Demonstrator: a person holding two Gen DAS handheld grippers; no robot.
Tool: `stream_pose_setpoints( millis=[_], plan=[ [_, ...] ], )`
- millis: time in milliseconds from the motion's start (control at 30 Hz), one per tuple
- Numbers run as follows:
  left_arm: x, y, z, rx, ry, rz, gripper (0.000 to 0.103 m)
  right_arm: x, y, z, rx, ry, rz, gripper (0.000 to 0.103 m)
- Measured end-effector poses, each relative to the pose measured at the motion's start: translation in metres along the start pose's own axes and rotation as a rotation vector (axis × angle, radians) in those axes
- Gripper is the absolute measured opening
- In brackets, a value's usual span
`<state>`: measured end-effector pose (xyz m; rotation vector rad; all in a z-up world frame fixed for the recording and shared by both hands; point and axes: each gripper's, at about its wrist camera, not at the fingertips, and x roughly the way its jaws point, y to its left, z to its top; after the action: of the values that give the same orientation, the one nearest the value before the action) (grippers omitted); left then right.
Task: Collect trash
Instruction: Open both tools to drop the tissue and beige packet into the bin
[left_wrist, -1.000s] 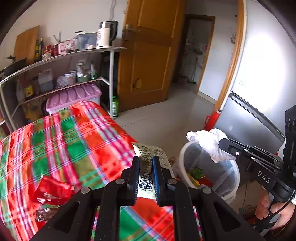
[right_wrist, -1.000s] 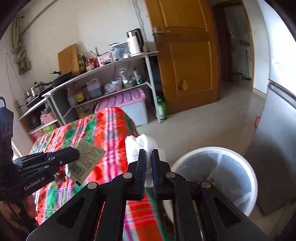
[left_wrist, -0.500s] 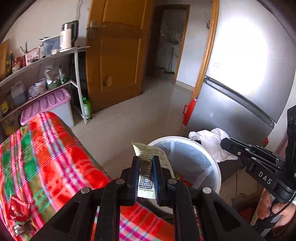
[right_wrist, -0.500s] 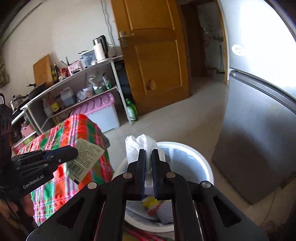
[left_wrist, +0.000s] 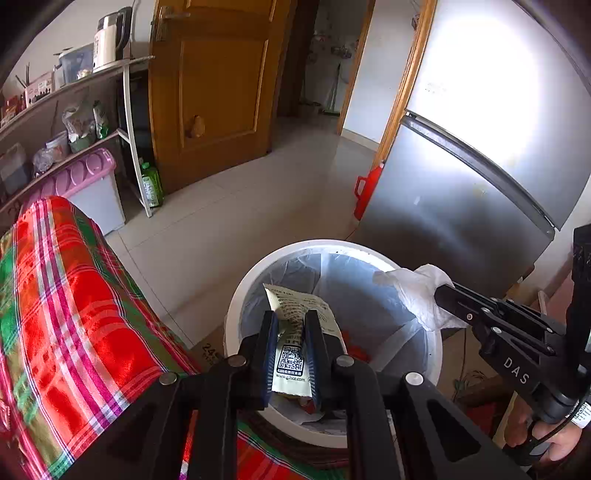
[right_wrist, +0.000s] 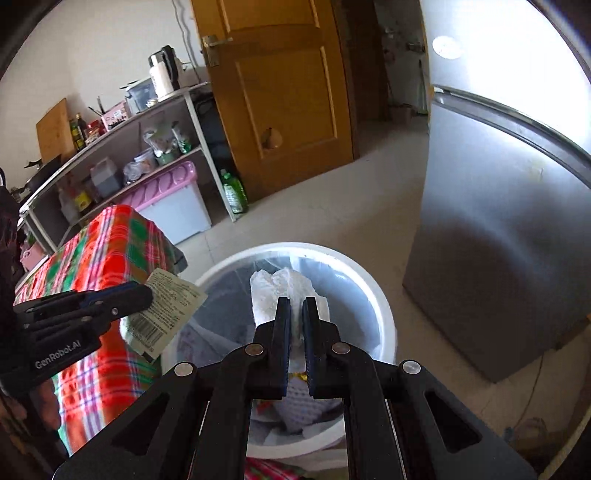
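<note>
- Left gripper (left_wrist: 291, 336): jaws clamped on a pale printed packet (left_wrist: 295, 314), held over the open mouth of the white bin (left_wrist: 236, 295).
- Right gripper (right_wrist: 293, 317): jaws clamped on a crumpled white tissue (right_wrist: 280, 291), also above the bin.
- Bin has a clear liner, some rubbish inside.
- Plaid cloth (left_wrist: 74, 295) beside the bin; grey fridge (left_wrist: 461, 192) behind.

Left wrist view: both grippers over the white bin.
Left gripper (left_wrist: 291, 328) clamps a pale printed packet (left_wrist: 295, 334) above the lined white bin (left_wrist: 236, 295). Right gripper (left_wrist: 443, 291), at right, pinches a crumpled white tissue (left_wrist: 417, 288) over the bin's right rim. Plaid cloth (left_wrist: 74, 314) lies left; silver fridge (left_wrist: 461, 192) stands far right.
</note>
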<state>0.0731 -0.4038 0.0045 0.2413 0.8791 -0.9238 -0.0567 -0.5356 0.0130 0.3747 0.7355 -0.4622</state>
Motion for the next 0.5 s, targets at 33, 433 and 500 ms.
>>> stream_pose_setpoints(
  millis=[33, 433, 500],
  plan=[
    [0.001, 0.002, 0.001, -0.007, 0.001, 0.001, 0.016, 0.001, -0.003, -0.001, 0.010, 0.008, 0.004, 0.011],
    [-0.004, 0.006, 0.000, -0.033, -0.006, -0.002, 0.053, 0.004, -0.007, -0.002, 0.037, 0.009, -0.002, 0.047],
    [-0.008, 0.006, 0.000, -0.033, -0.012, 0.002, 0.055, 0.002, -0.005, -0.002, 0.032, 0.007, -0.002, 0.047]
  ],
)
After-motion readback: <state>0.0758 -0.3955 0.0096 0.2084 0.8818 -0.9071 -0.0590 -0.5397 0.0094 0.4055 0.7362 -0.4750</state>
